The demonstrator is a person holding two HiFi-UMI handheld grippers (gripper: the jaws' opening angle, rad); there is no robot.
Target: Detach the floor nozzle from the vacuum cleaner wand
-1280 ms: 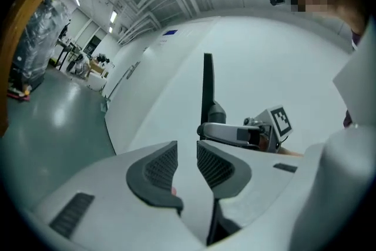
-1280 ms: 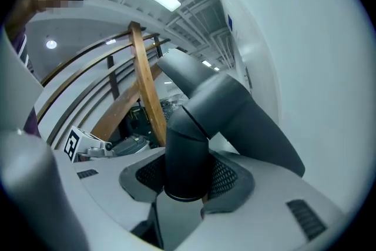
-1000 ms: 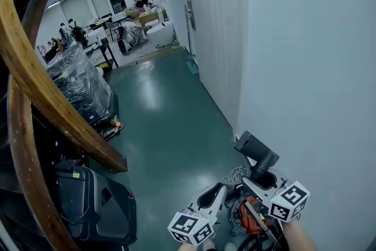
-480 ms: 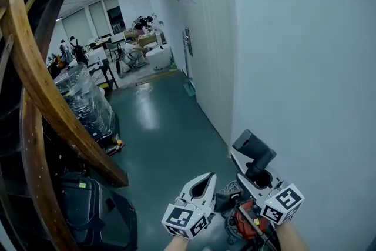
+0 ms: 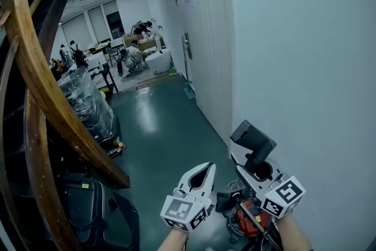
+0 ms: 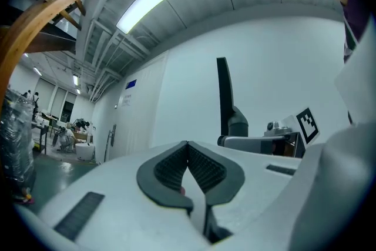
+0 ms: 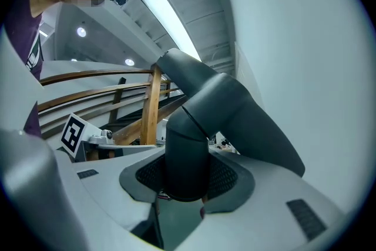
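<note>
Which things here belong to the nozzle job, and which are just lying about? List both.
Job:
floor nozzle, clamped in the right gripper
left gripper, shut and empty
red vacuum body on the floor

Lying about:
wrapped pallet
black case
wooden stair rail

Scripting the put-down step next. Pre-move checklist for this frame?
1. Right gripper clamped on the nozzle neck: ok.
2. Neck's lower end bare, nothing plugged into it: ok.
3. Left gripper shut and empty: ok.
4. Gap between nozzle and wall: cannot tell.
5. Put-down spot on the floor: not ok straight below, the vacuum cleaner lies there.
</note>
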